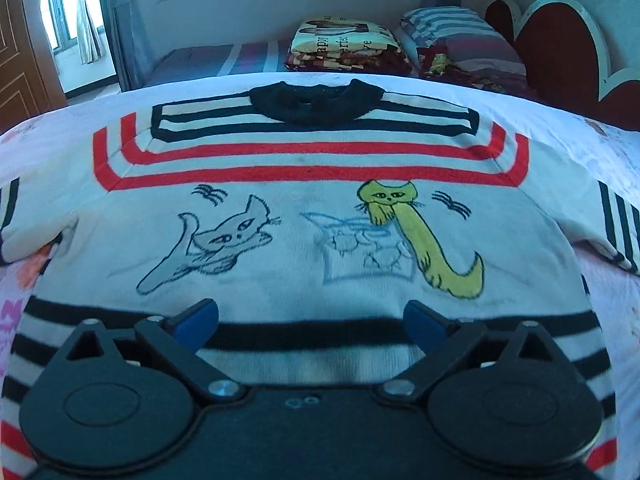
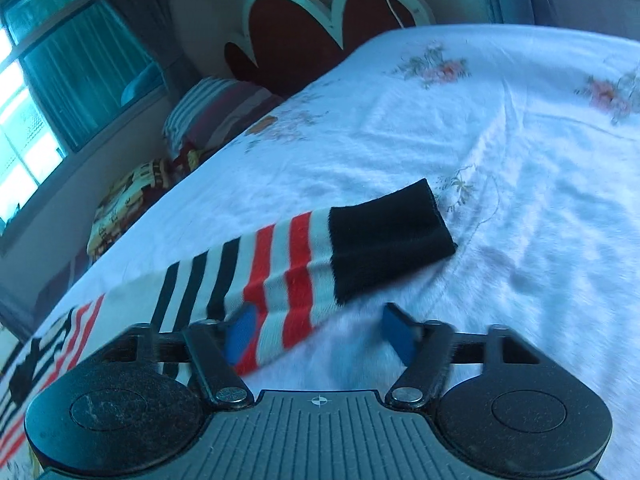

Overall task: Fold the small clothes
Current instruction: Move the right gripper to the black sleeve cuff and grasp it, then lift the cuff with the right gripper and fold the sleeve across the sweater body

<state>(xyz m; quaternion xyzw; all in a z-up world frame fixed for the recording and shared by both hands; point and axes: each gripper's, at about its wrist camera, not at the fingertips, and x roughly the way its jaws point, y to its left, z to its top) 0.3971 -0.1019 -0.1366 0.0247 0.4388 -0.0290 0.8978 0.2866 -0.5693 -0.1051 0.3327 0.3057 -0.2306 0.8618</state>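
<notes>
Grippers occupy the nearest part of each wrist view. Left gripper (image 1: 311, 322): blue-padded fingers (image 1: 198, 320) spread wide, nothing between them, positioned above the striped lower hem of the sweater (image 1: 304, 216). Right gripper (image 2: 318, 330): fingers roughly half open, no grip established; the left blue pad (image 2: 240, 332) overlaps the striped sleeve (image 2: 280, 268), the right pad stands over bare bedsheet (image 2: 500, 160). Contact with the fabric cannot be determined because of blur.

Sweater position: spread flat, front side up, on the floral white bedsheet, black collar (image 1: 316, 98) at the far end. Cat drawings occupy the chest, a yellow cat (image 1: 424, 236) among them, with red and black stripes beyond. The sleeve extends sideways and ends in a black cuff (image 2: 388, 236) lying on the sheet.

Beyond the bed: folded blankets (image 1: 344, 46), striped pillow (image 1: 460, 34), scalloped red headboard (image 1: 560, 40), curtained window (image 2: 60, 60).
</notes>
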